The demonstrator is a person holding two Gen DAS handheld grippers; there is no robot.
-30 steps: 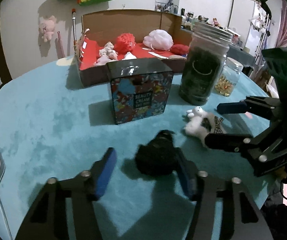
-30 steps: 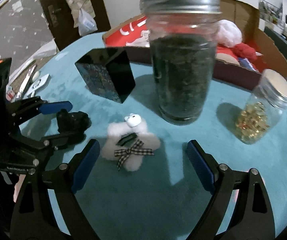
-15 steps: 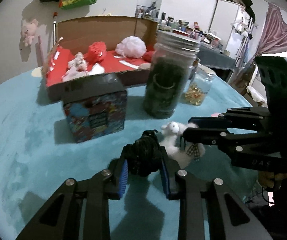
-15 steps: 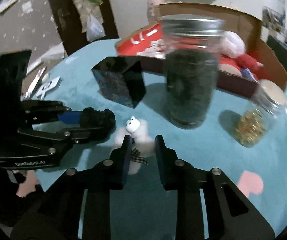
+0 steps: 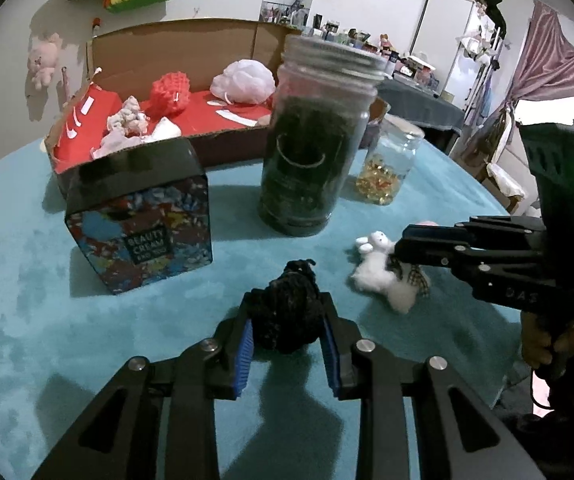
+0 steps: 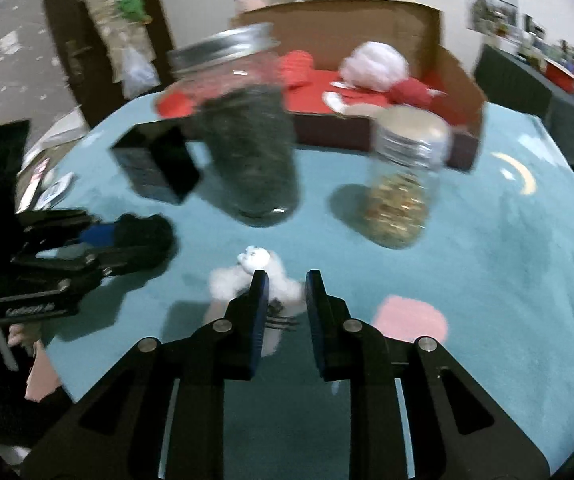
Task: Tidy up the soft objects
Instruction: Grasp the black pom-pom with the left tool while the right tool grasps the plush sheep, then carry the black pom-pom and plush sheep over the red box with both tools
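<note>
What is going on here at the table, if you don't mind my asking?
A person is tidying soft things with two handheld grippers. The left gripper is clamped on a black fuzzy ball, though its jaws are easing open slightly. The right gripper is shut on a small white plush toy. Other soft items already lie in the cardboard box behind the jars.

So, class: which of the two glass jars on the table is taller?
The dark-filled jar with the metal lid; the small jar beside it, holding golden pieces, is much shorter.
</note>
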